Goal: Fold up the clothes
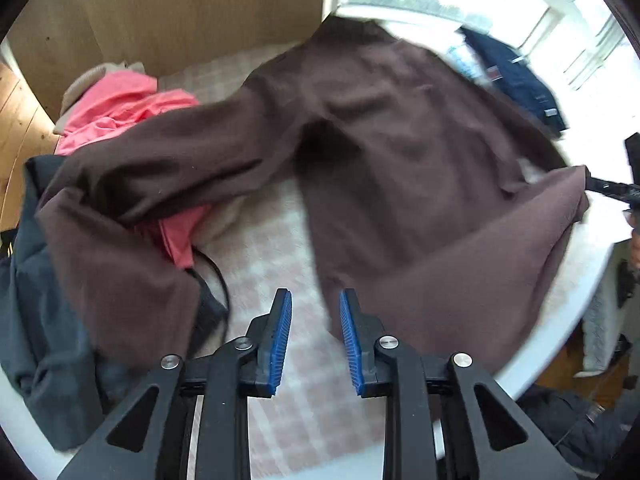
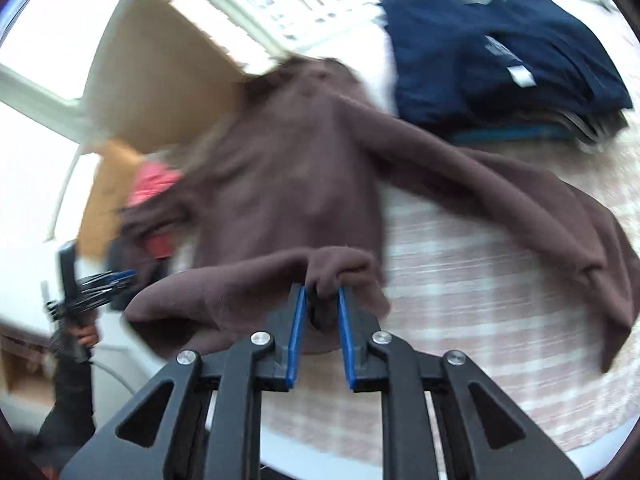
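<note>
A brown long-sleeved sweater (image 1: 400,152) lies spread on the checked tablecloth (image 1: 264,248), one sleeve (image 1: 140,184) reaching left over other clothes. My left gripper (image 1: 316,300) is open and empty, just above the cloth beside the sweater's hem. In the right wrist view the sweater (image 2: 288,176) lies ahead, its other sleeve (image 2: 520,208) stretched right. My right gripper (image 2: 322,298) is shut on a bunched fold of the sweater's hem (image 2: 332,268). The right gripper's tip also shows in the left wrist view (image 1: 592,182), at the hem's far corner.
A pink garment (image 1: 120,108) and a dark grey garment (image 1: 40,280) lie at the left. A stack of folded navy clothes (image 2: 500,60) sits at the back right. A wooden panel (image 1: 180,8) and a window stand behind. The round table's white edge (image 1: 552,320) curves right.
</note>
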Tool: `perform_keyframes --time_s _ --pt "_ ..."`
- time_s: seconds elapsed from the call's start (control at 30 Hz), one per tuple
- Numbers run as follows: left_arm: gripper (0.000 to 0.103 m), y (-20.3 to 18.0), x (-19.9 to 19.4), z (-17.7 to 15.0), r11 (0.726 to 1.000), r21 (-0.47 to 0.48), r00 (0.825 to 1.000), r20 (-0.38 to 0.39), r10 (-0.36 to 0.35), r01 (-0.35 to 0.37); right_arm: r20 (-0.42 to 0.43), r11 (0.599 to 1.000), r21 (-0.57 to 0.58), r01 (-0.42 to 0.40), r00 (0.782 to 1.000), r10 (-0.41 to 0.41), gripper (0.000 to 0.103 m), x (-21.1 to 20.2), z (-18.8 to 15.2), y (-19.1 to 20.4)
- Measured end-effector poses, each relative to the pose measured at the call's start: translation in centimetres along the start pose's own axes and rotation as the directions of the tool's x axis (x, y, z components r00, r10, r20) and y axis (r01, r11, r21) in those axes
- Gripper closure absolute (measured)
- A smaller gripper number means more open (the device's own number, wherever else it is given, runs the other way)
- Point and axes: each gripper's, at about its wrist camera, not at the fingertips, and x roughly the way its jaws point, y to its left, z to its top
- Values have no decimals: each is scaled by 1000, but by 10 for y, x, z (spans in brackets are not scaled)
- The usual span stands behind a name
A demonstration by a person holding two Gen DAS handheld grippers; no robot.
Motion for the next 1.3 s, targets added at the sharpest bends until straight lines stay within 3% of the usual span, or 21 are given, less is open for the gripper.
perform_keyframes --time_s 0.07,0.13,0.2,0.27,0.37,0.5,0.6,0.73,0.9,1.0,1.2,1.3 --pt "79 17 24 4 997 -52 997 -62 48 -51 -36 999 -1 52 998 -52 86 10 -2 -7" --pt "79 24 23 -12 998 -70 998 -66 -14 9 -44 995 -63 79 996 -82 84 6 -18 -2" --pt "79 19 14 -38 1000 -27 998 -63 -15 13 -45 988 -120 95 994 -102 79 1 -35 1" --pt "74 7 6 -66 1000 4 998 -64 -27 27 -37 978 -171 120 991 -128 75 0 -52 1" --pt "72 -26 6 -106 993 62 990 -99 -97 104 -52 965 -206 161 983 -175 73 8 -63 -5" --pt "72 -76 16 -132 984 165 993 -109 -45 63 -79 969 -203 142 984 -161 73 20 -72 -15" --pt "72 -107 23 -135 971 230 994 -108 -36 60 -107 975 -185 121 984 -142 73 28 -67 -19" --pt "71 -140 23 -139 933 357 995 -100 -4 40 -123 973 -205 108 983 -135 73 30 -66 -18" --pt "71 -147 24 -135 917 397 994 -111 1 43 -130 967 -232 102 982 -134 73 31 -60 -13" --pt "73 -143 35 -132 919 394 990 -137 38 20 -128 961 -256 104 982 -141 73 33 -58 -9" --pt "74 -139 33 -136 917 399 990 -139 33 26 -135 958 -269 102 980 -143 73 37 -55 -9" --pt "88 -134 30 -139 921 387 990 -142 13 43 -135 959 -264 101 981 -140 73 36 -53 -11"
